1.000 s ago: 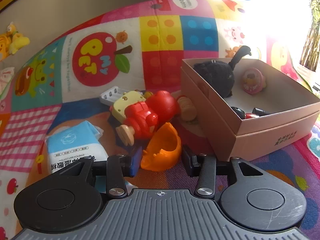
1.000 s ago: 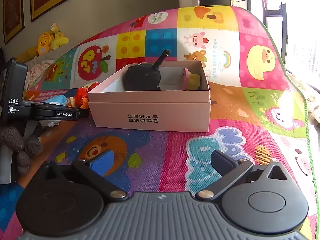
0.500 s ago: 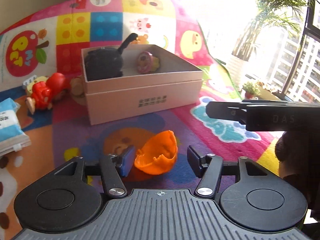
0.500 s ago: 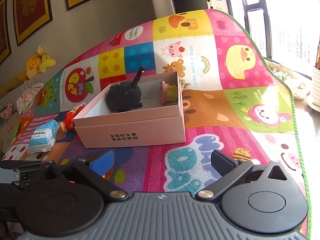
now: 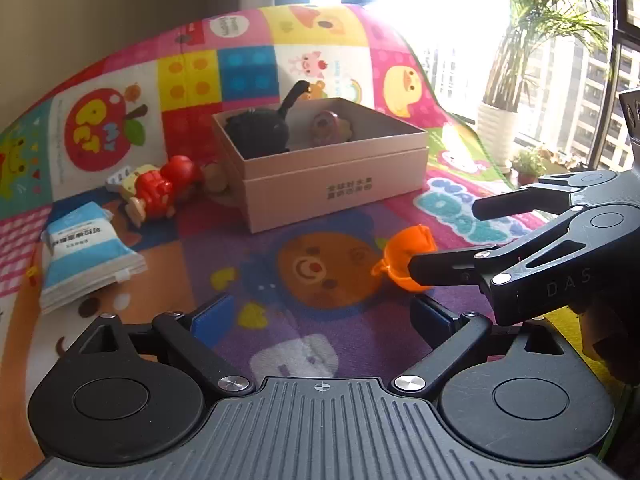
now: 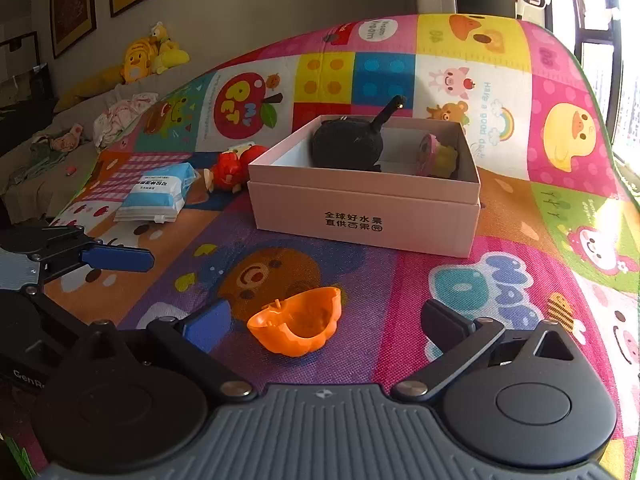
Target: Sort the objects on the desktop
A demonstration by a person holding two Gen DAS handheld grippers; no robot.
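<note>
Our left hand-held gripper (image 5: 322, 314) has just been opening and its jaws now stand spread wide with nothing between them; the orange shell (image 6: 297, 325) lies loose on the mat (image 6: 460, 292), hollow side up, in front of the box (image 6: 362, 216). We read this as a handover: the shell sits between the tips of our right hand-held gripper (image 6: 326, 326), whose jaws are also spread and not yet touching it, likely so the right side can carry it the short way to the box. In the box sit a black plush (image 6: 347, 144) and a pink toy (image 6: 434, 156), so sorting is partly done. Still outside, left of the box: a red toy (image 5: 162, 188) and a wipes pack (image 5: 86, 250), well apart from the shell. Next we judge the right gripper needs to close on the thin rim, which could slip or tip.
</note>
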